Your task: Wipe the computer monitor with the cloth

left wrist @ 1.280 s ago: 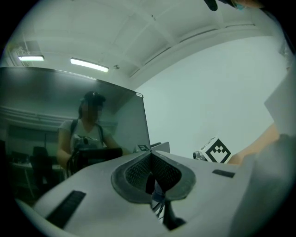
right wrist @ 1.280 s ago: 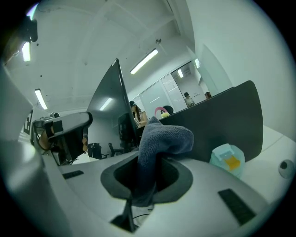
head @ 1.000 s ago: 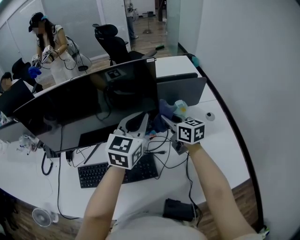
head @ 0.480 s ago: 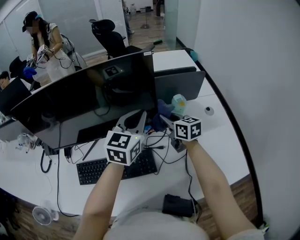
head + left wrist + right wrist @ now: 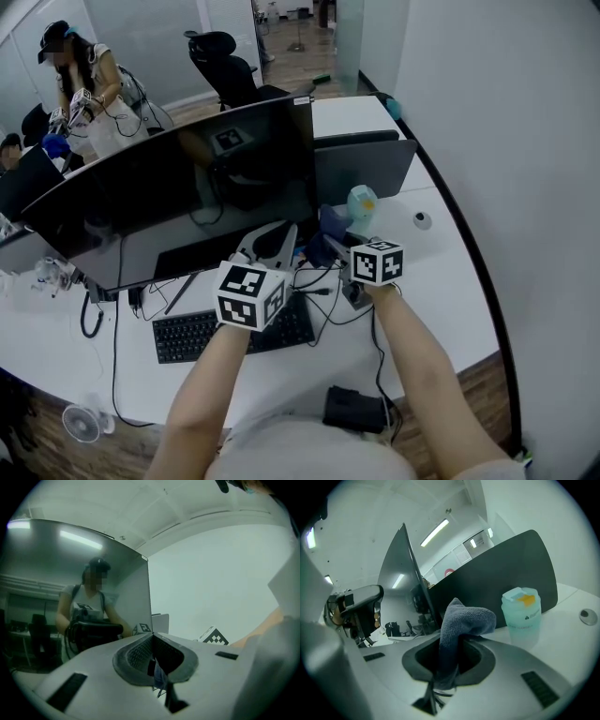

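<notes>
The head view looks steeply down on the desk (image 5: 450, 272). The 2 gripper views look upward, close to the monitor (image 5: 178, 206) that all 3 share.

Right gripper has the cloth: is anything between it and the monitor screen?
Nothing visible does. The cloth, pinched in the right gripper, sits just off the monitor's right edge with open air between. The left gripper hangs beside it; the bottle stands off right.

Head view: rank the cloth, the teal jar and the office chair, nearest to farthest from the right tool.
1. Cloth, gripped in the right tool.
2. Teal jar, just beyond on the desk.
3. Office chair, far behind the monitor.
</notes>
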Available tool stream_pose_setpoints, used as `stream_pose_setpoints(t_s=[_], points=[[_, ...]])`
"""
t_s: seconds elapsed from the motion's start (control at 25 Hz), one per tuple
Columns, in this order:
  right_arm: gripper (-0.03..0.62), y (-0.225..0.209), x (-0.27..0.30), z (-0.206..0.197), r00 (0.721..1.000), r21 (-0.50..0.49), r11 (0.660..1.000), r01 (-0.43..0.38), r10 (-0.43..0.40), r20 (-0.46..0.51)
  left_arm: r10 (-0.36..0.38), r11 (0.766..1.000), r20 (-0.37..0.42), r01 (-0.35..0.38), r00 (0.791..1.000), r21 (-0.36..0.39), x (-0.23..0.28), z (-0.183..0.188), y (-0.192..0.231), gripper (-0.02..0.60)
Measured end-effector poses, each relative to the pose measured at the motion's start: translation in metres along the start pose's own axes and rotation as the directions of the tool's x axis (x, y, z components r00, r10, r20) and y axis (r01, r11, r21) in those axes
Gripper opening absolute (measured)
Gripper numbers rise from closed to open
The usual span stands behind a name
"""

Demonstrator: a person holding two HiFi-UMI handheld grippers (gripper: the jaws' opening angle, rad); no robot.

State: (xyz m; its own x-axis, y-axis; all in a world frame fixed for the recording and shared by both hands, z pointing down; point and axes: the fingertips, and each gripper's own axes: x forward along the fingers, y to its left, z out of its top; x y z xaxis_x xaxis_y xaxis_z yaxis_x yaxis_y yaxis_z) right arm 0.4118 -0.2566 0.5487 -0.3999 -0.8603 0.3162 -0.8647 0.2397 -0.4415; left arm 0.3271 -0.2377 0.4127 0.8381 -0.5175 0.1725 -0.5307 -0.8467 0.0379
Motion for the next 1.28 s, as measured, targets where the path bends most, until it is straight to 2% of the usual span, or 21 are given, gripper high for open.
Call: stream_pose_setpoints(t_s=[0.44,0.64,0.76,1.0,1.28], points=[[0.063,-0.002,-0.004,-0.022,1.000,0.084,0.996,-0.018,0.019,-0.011,0.038,0.999,-0.011,-0.038,0.999,-0.027,-0.005,-0.004,-0.001,0.009],[0.061,-0.002,-0.005,-0.032,0.999,0.200,0.980,-0.025,0.020,0.030,0.061,0.998,-0.018,-0.062,0.998,-0.034,-0.010,-0.008,-0.002,0.009],[0.061,0.002,-0.005,-0.034,0.997,0.303,0.952,-0.040,0.016,0.081,0.077,0.996,-0.024,-0.078,0.997,-0.038,-0.016,-0.011,-0.003,0.009],[0.061,0.000,-0.002,-0.036,0.977,0.485,0.869,-0.098,-0.008,0.212,0.120,0.990,-0.030,-0.122,0.992,-0.070,-0.030,-0.020,-0.002,0.009],[0.061,-0.001,0.004,-0.034,0.932,0.612,0.772,-0.172,-0.074,0.355,0.172,0.979,-0.031,-0.174,0.985,-0.110,-0.051,-0.035,0.002,0.009]])
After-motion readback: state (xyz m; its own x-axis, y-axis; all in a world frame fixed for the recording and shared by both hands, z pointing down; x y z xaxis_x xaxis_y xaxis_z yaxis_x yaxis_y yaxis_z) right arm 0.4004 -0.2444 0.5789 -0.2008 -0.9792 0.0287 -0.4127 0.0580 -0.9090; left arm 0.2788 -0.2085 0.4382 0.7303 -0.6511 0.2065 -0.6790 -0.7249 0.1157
